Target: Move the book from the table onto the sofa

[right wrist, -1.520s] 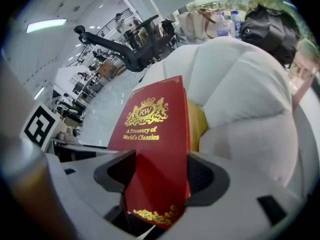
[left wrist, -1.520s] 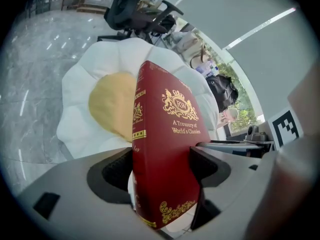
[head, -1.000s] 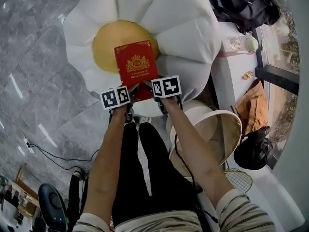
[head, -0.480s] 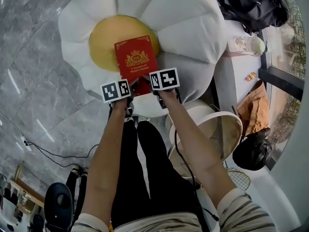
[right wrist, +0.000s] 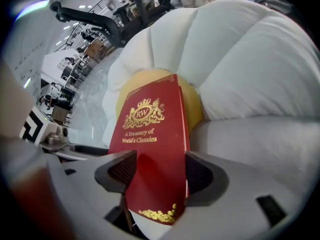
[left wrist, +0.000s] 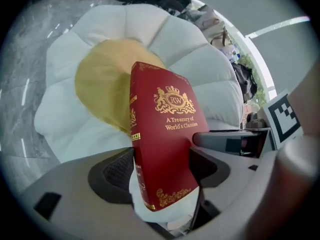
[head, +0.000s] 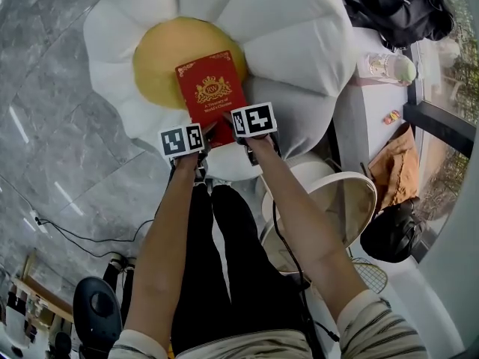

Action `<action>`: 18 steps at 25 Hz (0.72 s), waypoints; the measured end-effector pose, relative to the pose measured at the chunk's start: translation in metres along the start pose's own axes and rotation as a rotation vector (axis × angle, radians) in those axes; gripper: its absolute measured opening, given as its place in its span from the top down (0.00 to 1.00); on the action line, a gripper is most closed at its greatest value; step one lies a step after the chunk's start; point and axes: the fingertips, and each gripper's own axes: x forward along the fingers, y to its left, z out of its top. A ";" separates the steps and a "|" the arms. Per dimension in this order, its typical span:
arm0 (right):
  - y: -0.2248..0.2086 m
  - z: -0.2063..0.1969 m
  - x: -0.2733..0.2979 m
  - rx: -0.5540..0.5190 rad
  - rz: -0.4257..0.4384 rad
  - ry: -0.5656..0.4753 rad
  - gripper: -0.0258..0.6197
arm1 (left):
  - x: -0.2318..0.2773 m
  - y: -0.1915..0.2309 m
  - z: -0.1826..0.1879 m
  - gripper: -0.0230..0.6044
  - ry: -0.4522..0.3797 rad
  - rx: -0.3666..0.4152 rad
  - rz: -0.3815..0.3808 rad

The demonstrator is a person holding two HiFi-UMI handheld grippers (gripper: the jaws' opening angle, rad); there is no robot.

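A red hardback book [head: 212,88] with gold print hangs over the yellow centre [head: 161,66] of a white flower-shaped sofa [head: 292,28]. Both grippers hold its near end. My left gripper [head: 203,135] grips the book's near left corner, and its pads press on the spine and cover of the book [left wrist: 165,134]. My right gripper [head: 233,131] holds the near right corner; its jaws are closing, with the book [right wrist: 150,149] between its pads. The book tilts down toward the cushion. Whether its far end touches the sofa I cannot tell.
A round white side table [head: 352,189] stands to the right of the person's legs. A black bag [head: 397,6] and a bottle [head: 385,67] sit on a white ledge at the upper right. Grey marble floor [head: 52,126] lies to the left, with an office chair [head: 97,309] below.
Both grippers have sunk toward the sofa with the book between them. The book now sits further over the yellow centre.
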 end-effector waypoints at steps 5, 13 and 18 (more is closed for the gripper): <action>-0.006 -0.013 0.012 0.067 0.036 0.046 0.48 | 0.008 0.007 -0.007 0.42 0.019 0.017 -0.005; -0.011 -0.026 0.022 0.004 0.003 0.105 0.50 | 0.013 0.006 -0.011 0.50 0.050 0.048 -0.032; -0.025 -0.019 0.012 0.005 -0.073 0.071 0.60 | 0.007 0.004 -0.010 0.52 0.033 0.039 -0.051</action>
